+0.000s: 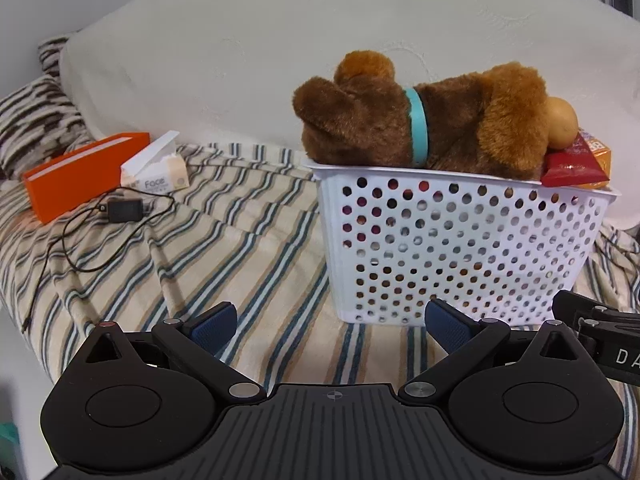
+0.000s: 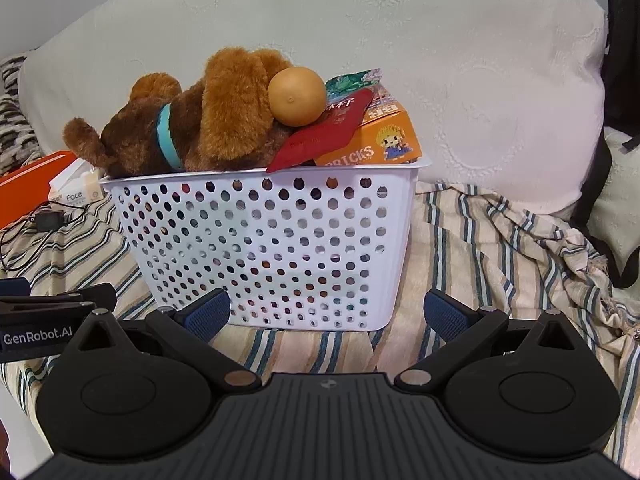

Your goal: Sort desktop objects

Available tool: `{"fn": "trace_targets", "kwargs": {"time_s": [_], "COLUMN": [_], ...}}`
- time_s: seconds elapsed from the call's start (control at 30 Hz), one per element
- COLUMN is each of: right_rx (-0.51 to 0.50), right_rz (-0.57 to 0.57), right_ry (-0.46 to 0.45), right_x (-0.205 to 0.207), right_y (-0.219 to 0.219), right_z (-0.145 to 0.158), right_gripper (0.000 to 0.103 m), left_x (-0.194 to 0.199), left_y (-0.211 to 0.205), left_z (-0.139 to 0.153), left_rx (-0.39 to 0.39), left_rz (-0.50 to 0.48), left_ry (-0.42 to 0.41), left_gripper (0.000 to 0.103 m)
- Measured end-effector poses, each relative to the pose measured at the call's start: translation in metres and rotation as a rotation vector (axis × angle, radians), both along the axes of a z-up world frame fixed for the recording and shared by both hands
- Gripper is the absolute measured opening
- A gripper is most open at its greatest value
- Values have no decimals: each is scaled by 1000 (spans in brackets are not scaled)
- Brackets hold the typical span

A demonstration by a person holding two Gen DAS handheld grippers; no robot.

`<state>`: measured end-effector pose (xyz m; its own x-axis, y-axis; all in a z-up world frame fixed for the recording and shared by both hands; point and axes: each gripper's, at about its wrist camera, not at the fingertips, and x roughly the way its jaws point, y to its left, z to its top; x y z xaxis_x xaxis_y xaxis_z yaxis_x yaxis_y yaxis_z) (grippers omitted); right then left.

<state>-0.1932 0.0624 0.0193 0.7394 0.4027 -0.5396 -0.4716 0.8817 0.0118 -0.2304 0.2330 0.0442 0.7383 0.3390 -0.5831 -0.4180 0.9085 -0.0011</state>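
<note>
A white perforated basket [image 1: 460, 248] [image 2: 264, 240] stands on a striped blanket. On top lie a brown plush dog [image 1: 420, 112] [image 2: 192, 124] with a teal collar, an orange [image 2: 297, 96] [image 1: 562, 122], a red snack packet [image 2: 324, 132] [image 1: 572, 164] and an orange bricks box [image 2: 380, 140]. My left gripper [image 1: 330, 324] is open and empty, just before the basket's lower left corner. My right gripper [image 2: 328, 312] is open and empty, close in front of the basket's base. Each gripper shows at the edge of the other's view.
An orange box [image 1: 80, 176] [image 2: 24, 188], a tissue pack [image 1: 158, 168] [image 2: 74, 192] and a black charger with cable [image 1: 124, 210] [image 2: 48, 218] lie to the left on the blanket [image 1: 200, 264]. White cushions [image 1: 280, 40] stand behind. Bunched blanket [image 2: 540, 248] lies at the right.
</note>
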Motion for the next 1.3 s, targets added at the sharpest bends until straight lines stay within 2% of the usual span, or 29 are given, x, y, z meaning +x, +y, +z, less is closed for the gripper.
{"fn": "trace_targets", "kwargs": {"time_s": [0.23, 0.53, 0.87, 1.3], "right_rx": [2, 6, 10, 15], "right_rz": [6, -1, -10, -17], "right_ry": [9, 23, 33, 35], "right_x": [-1, 1, 3, 4], "right_y": [1, 0, -1, -1], "right_z": [-4, -7, -10, -10], "right_gripper": [103, 103, 103, 103], "left_x": [-1, -1, 0, -2], "left_y": [0, 4, 4, 4], "left_z": [-2, -6, -6, -2], "left_rx": [13, -8, 0, 1], "left_rz": [10, 30, 10, -10], "left_ry": [4, 15, 9, -41], "left_gripper": [103, 103, 103, 103]}}
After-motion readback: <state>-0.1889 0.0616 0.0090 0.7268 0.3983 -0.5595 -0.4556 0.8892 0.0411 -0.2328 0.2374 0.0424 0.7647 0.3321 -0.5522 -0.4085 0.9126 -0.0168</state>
